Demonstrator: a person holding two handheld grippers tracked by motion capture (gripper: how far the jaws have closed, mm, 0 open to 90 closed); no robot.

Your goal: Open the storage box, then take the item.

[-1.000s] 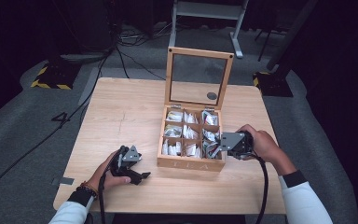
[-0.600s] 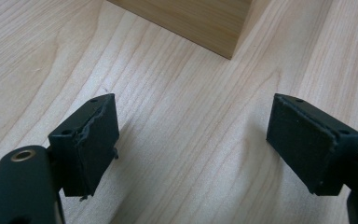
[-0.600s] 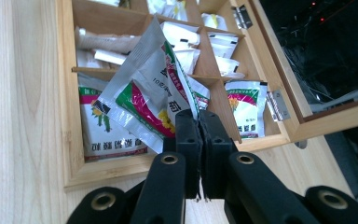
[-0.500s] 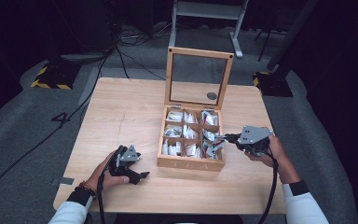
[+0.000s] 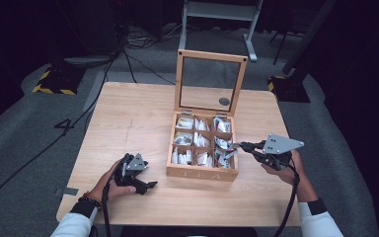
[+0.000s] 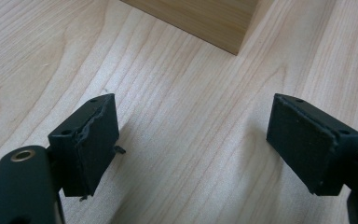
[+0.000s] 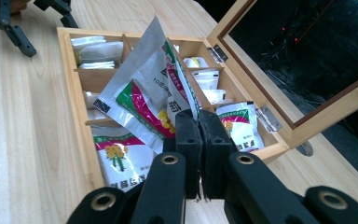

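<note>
Judging from the layout, one tea sachet [image 7: 144,88] is pinched in the closed right gripper [image 5: 240,145] just above the open wooden box [image 5: 201,172], many packets are left inside, and the left gripper [image 6: 191,144] is rested wide open, empty.

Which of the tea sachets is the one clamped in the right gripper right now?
The sachet standing tilted above the box, its corner pinched by the right gripper. The other sachets lie down inside their compartments.
</note>
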